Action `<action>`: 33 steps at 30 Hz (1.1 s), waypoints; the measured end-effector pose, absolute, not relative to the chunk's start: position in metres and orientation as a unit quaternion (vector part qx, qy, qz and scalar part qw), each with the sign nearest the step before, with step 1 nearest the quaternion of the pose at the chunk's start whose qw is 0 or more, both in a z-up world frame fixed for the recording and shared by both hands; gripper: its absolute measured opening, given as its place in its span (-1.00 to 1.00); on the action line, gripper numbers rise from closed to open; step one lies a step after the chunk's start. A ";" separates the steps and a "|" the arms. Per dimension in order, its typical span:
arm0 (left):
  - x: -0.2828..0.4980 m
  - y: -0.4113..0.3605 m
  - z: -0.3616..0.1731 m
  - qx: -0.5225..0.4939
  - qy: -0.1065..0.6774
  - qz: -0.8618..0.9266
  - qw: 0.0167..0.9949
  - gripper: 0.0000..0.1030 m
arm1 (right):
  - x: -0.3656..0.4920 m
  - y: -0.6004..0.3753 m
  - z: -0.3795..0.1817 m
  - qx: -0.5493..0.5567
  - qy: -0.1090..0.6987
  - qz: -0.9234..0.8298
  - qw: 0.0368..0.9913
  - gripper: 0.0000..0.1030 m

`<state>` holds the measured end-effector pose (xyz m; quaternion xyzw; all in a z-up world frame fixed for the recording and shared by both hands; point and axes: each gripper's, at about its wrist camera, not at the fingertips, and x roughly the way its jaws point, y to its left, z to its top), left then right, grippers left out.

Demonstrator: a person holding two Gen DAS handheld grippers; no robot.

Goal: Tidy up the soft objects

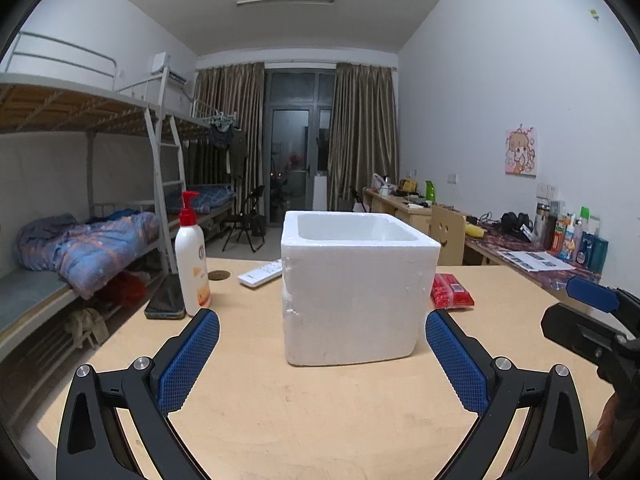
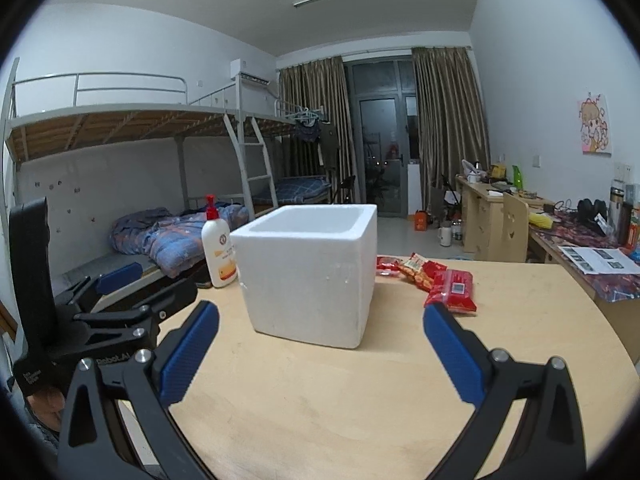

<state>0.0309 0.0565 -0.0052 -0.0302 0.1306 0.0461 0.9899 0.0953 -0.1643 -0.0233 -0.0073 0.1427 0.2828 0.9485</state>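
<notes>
foam box (image 1: 356, 292) mid-table, bare table (image 1: 320, 412) before it

snack packets (image 1: 452, 295) partly behind foam box (image 1: 352, 280)

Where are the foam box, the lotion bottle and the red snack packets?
foam box (image 1: 352, 300), left wrist view, front wall.
lotion bottle (image 1: 193, 264), left wrist view, white body.
red snack packets (image 2: 450, 290), right wrist view, nearest packet's face.

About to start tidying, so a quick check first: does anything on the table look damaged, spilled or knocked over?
Nothing is spilled or toppled. The white foam box has a chipped, crumbly left front edge low down. The lotion pump bottle stands upright. The red snack packets lie in a loose heap right of the box.
</notes>
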 end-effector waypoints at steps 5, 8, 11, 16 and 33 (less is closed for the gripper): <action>0.031 0.061 -0.002 -0.040 0.127 0.053 0.990 1.00 | 0.091 -0.162 -0.019 -0.011 0.137 0.285 0.949 1.00; 0.031 0.061 -0.001 -0.041 0.130 0.056 0.989 1.00 | 0.092 -0.162 -0.020 -0.015 0.139 0.285 0.948 1.00; 0.032 0.062 -0.002 -0.041 0.133 0.054 0.989 1.00 | 0.092 -0.162 -0.021 -0.016 0.142 0.285 0.948 1.00; 0.033 0.061 -0.002 -0.039 0.135 0.054 0.989 1.00 | 0.091 -0.164 -0.021 -0.014 0.142 0.284 0.948 1.00; 0.033 0.058 -0.002 -0.034 0.136 0.055 0.989 1.00 | 0.093 -0.168 -0.020 -0.007 0.150 0.281 0.948 1.00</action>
